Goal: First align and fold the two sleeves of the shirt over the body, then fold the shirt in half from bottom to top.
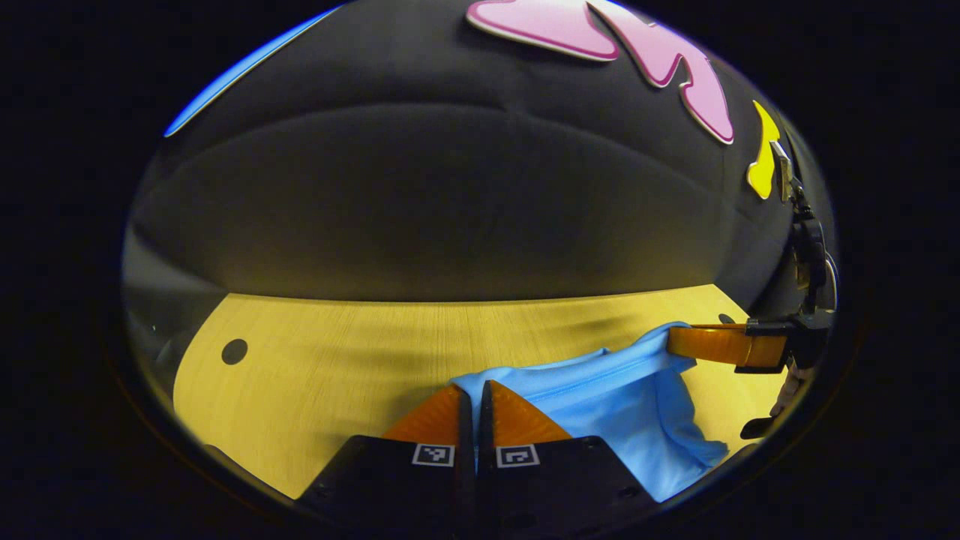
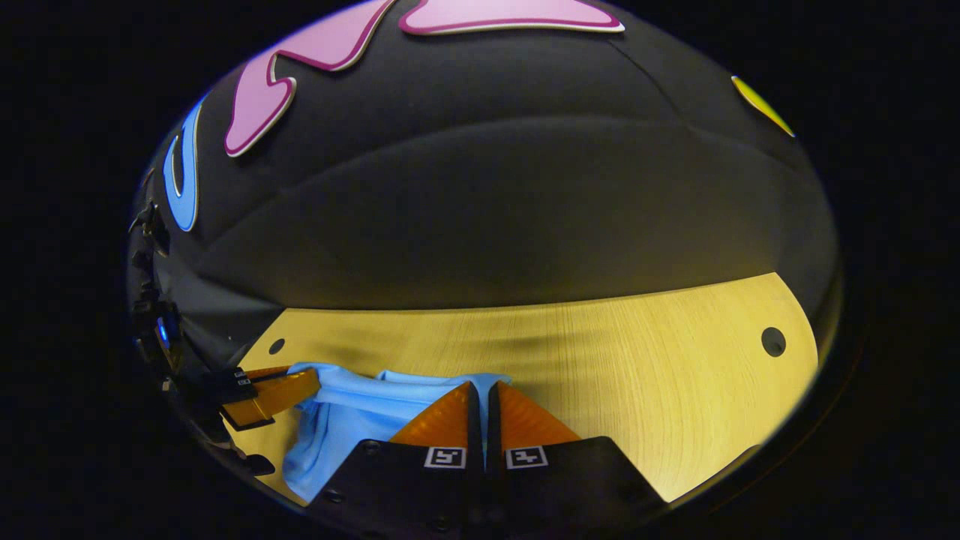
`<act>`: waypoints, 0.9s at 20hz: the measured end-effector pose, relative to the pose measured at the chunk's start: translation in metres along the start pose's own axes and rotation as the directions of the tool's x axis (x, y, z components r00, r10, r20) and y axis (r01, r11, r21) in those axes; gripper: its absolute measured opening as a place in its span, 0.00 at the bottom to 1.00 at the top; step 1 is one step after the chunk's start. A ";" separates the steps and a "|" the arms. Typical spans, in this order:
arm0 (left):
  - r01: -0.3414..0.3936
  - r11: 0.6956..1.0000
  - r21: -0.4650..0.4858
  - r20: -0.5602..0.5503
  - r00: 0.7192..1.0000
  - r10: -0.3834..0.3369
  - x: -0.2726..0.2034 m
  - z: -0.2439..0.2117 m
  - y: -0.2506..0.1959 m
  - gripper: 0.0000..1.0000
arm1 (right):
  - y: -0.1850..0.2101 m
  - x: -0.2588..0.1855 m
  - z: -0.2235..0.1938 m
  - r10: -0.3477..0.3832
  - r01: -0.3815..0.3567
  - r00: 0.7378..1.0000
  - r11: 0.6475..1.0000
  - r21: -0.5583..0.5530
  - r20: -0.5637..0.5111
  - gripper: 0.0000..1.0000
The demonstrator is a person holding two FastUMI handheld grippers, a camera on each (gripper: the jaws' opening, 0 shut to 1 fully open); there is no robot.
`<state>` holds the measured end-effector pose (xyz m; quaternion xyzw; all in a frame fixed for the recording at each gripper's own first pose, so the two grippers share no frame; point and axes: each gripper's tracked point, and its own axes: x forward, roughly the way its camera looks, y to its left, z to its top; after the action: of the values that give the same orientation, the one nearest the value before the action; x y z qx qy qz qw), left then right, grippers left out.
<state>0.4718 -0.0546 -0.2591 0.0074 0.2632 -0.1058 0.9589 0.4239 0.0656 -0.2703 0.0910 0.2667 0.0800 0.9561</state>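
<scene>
The light blue shirt [image 1: 637,409] is stretched by one edge between my two grippers and sags below them over the wooden table [image 1: 337,367]. In the left gripper view my left gripper [image 1: 471,388] is shut on the edge's left end. At the far right, my right gripper [image 1: 675,343] pinches the other end. The right gripper view has my right gripper [image 2: 482,387] shut on the shirt [image 2: 345,424]. There my left gripper [image 2: 311,384] comes in from the left and grips the cloth. The sleeves and most of the body are hidden below the fingers.
The table [image 2: 637,375] runs back to the black cloth wall. Small round holes mark it, one at the left [image 1: 234,351] and one at the far right [image 2: 773,341]. A hand [image 1: 787,390] holds the right gripper at the edge.
</scene>
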 end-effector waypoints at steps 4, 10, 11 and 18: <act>-0.036 0.997 0.061 -0.029 0.999 0.038 0.024 -0.018 0.002 0.08 | -0.015 0.008 -0.012 -0.056 0.055 0.998 0.996 -0.074 -0.014 0.10; -0.034 0.998 0.044 0.088 0.996 0.030 -0.017 0.003 -0.007 1.00 | -0.021 -0.029 0.002 -0.097 0.103 0.994 0.989 -0.110 0.057 1.00; -0.045 0.997 0.057 0.118 0.992 0.038 -0.032 0.010 -0.008 0.99 | -0.022 -0.044 0.007 -0.105 0.112 0.992 0.988 -0.105 0.075 1.00; -0.018 0.998 0.054 0.286 0.958 0.001 -0.167 0.046 -0.035 0.99 | -0.009 -0.166 0.043 -0.157 0.184 0.959 0.978 -0.098 0.235 0.99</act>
<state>0.3477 -0.0583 -0.1335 0.0203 0.1190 -0.1086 0.9867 0.3077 0.0175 -0.1538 0.0189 0.1579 0.0022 0.9873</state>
